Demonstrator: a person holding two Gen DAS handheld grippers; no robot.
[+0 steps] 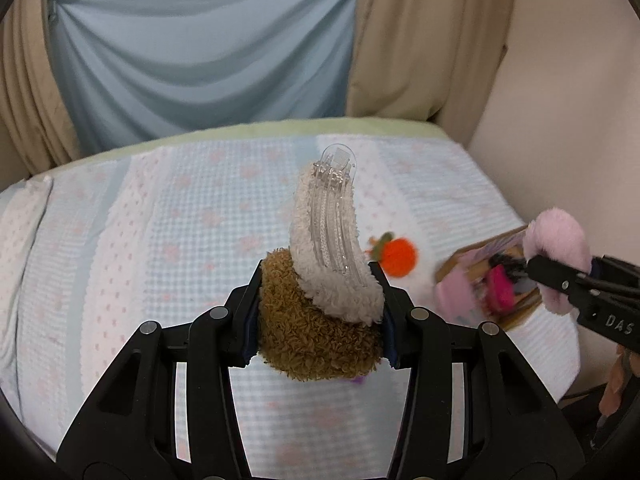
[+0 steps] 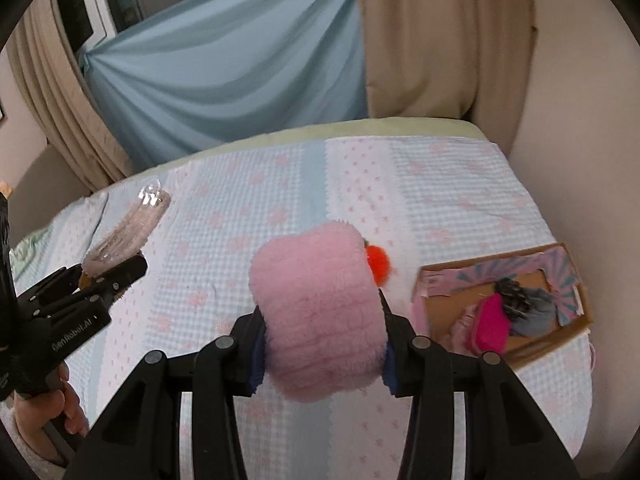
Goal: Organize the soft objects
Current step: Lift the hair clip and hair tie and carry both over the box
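Observation:
My left gripper (image 1: 318, 312) is shut on a fluffy hair clip (image 1: 320, 280), brown at the base, with a white fuzzy arm and clear plastic teeth pointing up and away; it is held above the bed. It shows at the left of the right wrist view (image 2: 120, 236). My right gripper (image 2: 320, 344) is shut on a pink fluffy piece (image 2: 318, 320), also seen at the right of the left wrist view (image 1: 560, 252). An orange pom-pom clip (image 1: 398, 262) lies on the blanket, partly hidden behind the pink piece in the right wrist view (image 2: 378, 264).
A shallow cardboard box (image 2: 568, 340) with a pink patterned rim lies at the bed's right side, holding a magenta item (image 2: 492, 320) and dark hair accessories (image 2: 516, 296). The checked blue-pink blanket (image 1: 160, 240) covers the bed. Curtains and a wall stand behind.

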